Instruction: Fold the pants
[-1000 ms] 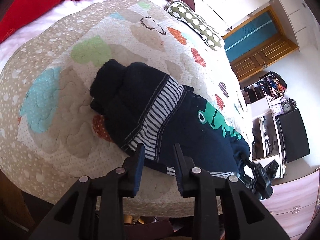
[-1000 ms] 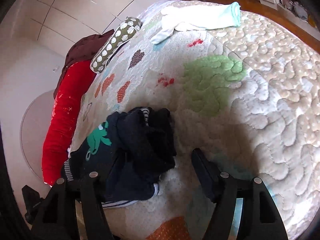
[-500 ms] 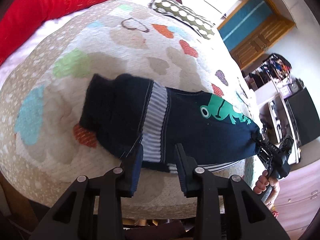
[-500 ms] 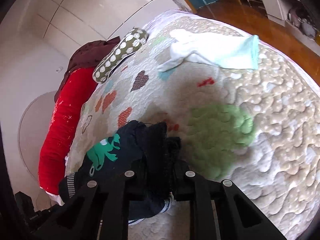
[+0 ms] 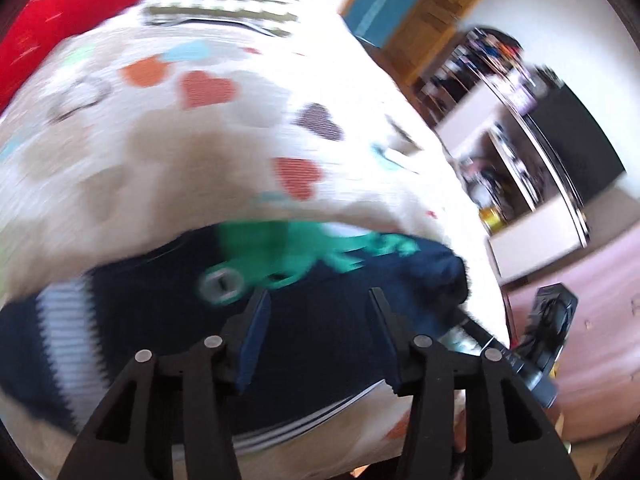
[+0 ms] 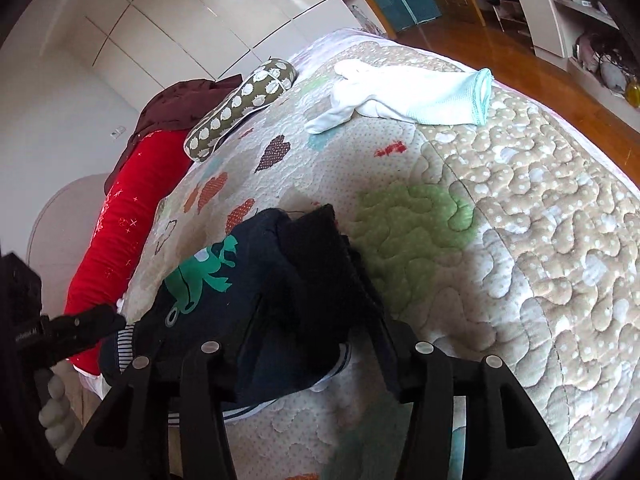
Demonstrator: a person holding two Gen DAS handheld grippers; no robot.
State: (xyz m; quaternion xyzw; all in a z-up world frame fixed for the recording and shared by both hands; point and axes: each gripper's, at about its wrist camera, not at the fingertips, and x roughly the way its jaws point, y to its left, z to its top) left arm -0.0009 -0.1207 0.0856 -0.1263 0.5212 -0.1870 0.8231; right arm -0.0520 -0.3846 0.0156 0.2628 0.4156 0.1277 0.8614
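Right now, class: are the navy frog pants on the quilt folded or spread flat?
Folded. The navy frog pants lie doubled into a thick bundle on the quilt, layers stacked at one end.

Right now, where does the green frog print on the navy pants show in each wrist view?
Left wrist: frog print just below centre, blurred, above the tongs.
Right wrist: frog print left of centre, above the left finger.
Shared landmark: the red bolster along the bed's edge.
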